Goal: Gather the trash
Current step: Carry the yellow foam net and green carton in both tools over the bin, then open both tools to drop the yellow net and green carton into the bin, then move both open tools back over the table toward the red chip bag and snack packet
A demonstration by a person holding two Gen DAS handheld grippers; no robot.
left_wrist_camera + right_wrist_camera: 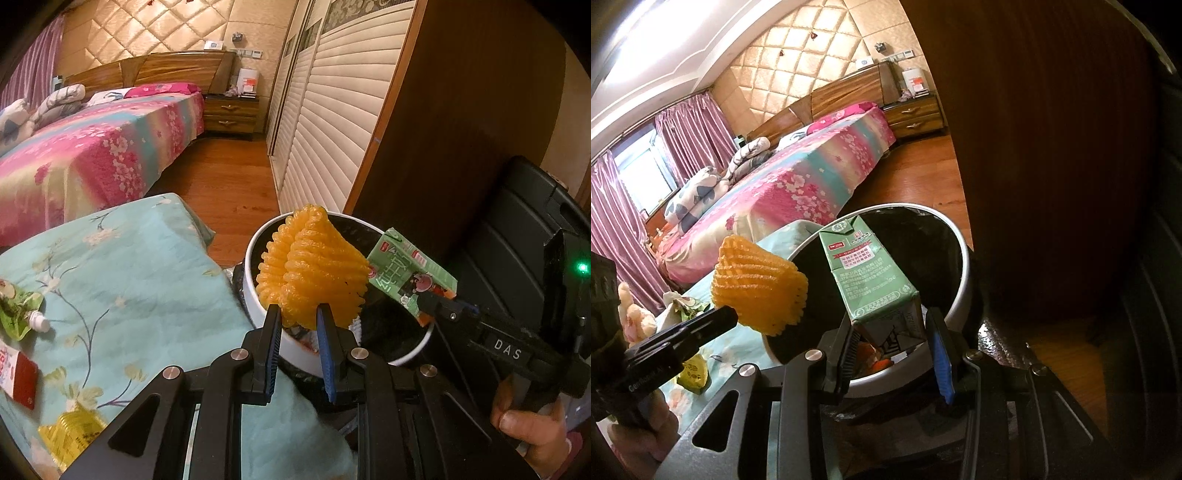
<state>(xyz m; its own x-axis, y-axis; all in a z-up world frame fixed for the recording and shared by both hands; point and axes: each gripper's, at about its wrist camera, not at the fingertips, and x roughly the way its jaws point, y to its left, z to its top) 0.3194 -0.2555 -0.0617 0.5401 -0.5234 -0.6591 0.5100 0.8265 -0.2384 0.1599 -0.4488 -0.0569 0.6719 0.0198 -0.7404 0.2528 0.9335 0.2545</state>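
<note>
left hand-held gripper (297,314): clamps ribbed orange foam net (314,266) | right hand-held gripper (890,332): clamps creased green carton (871,277) | both over white bin (255,291)

One orange foam net (314,266), one green carton (410,273), one white bin (258,295), three wrappers on cloth.

Left gripper (297,314) and right gripper (892,325) both point downward, jaws clamped, each gripped by a hand (532,424).
</note>
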